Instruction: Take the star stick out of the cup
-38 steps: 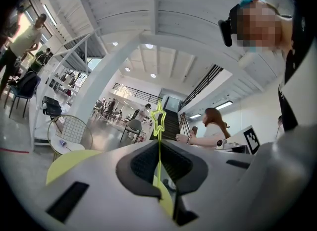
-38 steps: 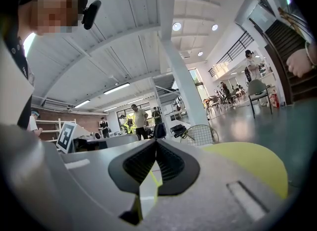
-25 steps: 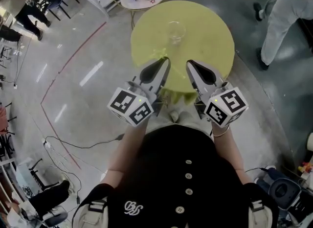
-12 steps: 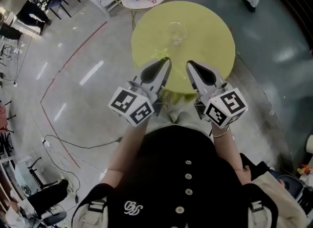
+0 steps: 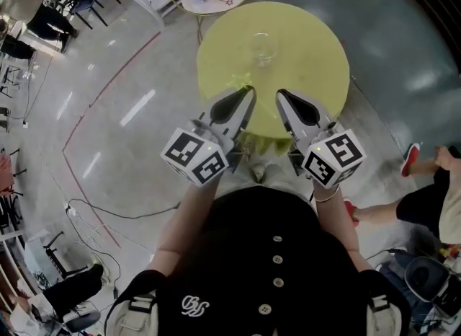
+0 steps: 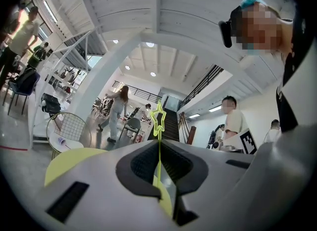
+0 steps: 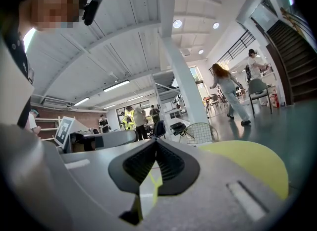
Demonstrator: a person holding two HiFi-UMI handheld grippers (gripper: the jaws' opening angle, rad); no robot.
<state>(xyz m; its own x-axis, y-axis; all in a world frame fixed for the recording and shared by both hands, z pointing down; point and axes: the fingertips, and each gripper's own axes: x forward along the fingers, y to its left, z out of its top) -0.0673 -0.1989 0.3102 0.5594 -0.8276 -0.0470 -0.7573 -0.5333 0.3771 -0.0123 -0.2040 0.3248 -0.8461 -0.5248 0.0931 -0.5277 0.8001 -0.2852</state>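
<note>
The left gripper (image 6: 159, 145) has its fingers shut tight on the star stick (image 6: 159, 135). The thin yellow stick stands up between them with the star on top, already out of the cup (image 5: 263, 46). The glass cup sits alone farther back on the round yellow worktop (image 5: 317, 53). The right gripper (image 7: 156, 143) has its fingers together, and I see nothing held in them. The stick looks very light, thin and bendy, so it could slip or snap. Low on the stem seems the best place to hold it.
</note>
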